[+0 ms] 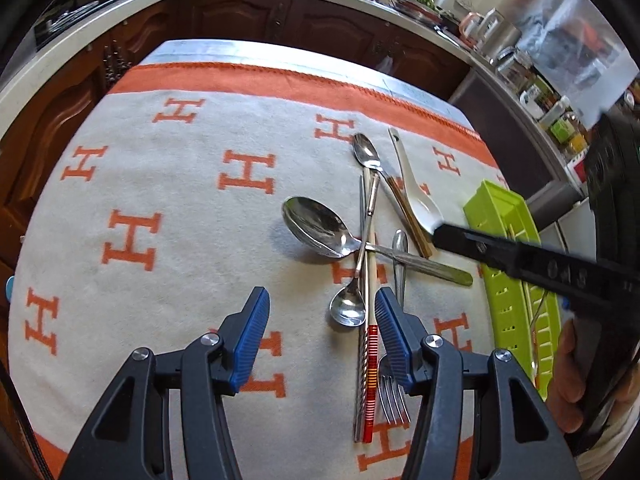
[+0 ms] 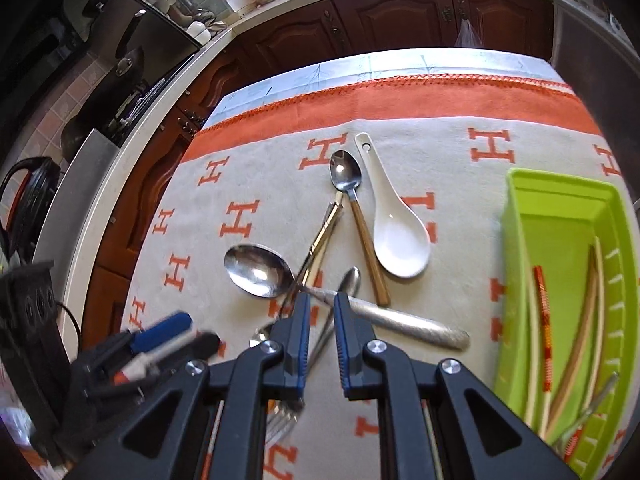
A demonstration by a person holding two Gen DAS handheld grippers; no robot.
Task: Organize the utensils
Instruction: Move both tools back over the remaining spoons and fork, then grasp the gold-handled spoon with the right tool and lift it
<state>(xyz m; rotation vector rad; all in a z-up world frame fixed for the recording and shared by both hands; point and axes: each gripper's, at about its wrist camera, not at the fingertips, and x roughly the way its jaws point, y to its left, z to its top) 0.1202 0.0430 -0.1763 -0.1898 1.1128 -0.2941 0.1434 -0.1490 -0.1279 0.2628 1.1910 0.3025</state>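
A pile of utensils lies on the H-patterned cloth: a large steel spoon, a small steel spoon, a wood-handled spoon, a white ceramic spoon, a fork and red-banded chopsticks. My left gripper is open, its fingers either side of the small spoon and chopsticks. My right gripper is partly open and empty above the large spoon's handle. In the right wrist view the white spoon lies ahead.
A green plastic tray at the right holds chopsticks and a fork. It also shows in the left wrist view. Dark wood cabinets and a counter with jars ring the table.
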